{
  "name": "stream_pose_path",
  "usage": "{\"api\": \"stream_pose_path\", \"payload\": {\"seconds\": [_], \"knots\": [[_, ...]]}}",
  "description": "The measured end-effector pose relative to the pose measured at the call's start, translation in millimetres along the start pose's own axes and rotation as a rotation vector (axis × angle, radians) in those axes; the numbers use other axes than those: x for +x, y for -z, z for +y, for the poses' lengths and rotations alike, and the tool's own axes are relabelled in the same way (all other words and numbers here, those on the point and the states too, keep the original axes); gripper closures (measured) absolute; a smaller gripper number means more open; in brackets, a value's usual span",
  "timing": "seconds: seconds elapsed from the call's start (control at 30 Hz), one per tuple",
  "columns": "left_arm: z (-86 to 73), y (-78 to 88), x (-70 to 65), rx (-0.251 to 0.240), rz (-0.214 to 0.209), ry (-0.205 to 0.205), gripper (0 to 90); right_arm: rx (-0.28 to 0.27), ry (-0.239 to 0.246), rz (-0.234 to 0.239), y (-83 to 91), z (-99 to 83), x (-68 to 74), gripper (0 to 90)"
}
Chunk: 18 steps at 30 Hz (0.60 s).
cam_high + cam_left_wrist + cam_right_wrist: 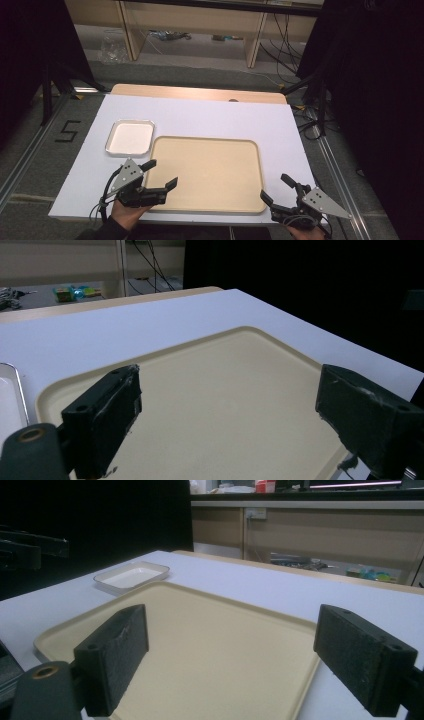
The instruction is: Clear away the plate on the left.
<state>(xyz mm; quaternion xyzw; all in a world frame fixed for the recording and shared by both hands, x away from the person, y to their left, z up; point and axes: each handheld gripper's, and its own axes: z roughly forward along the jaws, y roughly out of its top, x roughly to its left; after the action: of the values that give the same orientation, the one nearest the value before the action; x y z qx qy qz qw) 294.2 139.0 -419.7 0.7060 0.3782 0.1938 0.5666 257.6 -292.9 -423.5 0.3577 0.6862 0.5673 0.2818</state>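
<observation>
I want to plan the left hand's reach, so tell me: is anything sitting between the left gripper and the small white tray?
Nothing visible does. The left gripper hovers with open jaws over the near left corner of the beige tray, and the small white tray lies just beyond it on the white table, with bare surface between.

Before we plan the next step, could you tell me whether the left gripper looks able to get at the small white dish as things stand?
Probably yes: the left gripper is open and empty, and the white dish lies just beyond it with nothing between them.
</observation>
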Motion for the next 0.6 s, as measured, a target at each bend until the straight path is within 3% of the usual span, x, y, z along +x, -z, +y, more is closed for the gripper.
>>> {"api": "stream_pose_path", "payload": {"seconds": [0.6], "knots": [[1.4, 0.6, 4.9, 0.002, 0.005, 0.023, 11.2, 0.0, 0.002, 0.002, -0.3, -0.2, 0.0, 15.1]]}}
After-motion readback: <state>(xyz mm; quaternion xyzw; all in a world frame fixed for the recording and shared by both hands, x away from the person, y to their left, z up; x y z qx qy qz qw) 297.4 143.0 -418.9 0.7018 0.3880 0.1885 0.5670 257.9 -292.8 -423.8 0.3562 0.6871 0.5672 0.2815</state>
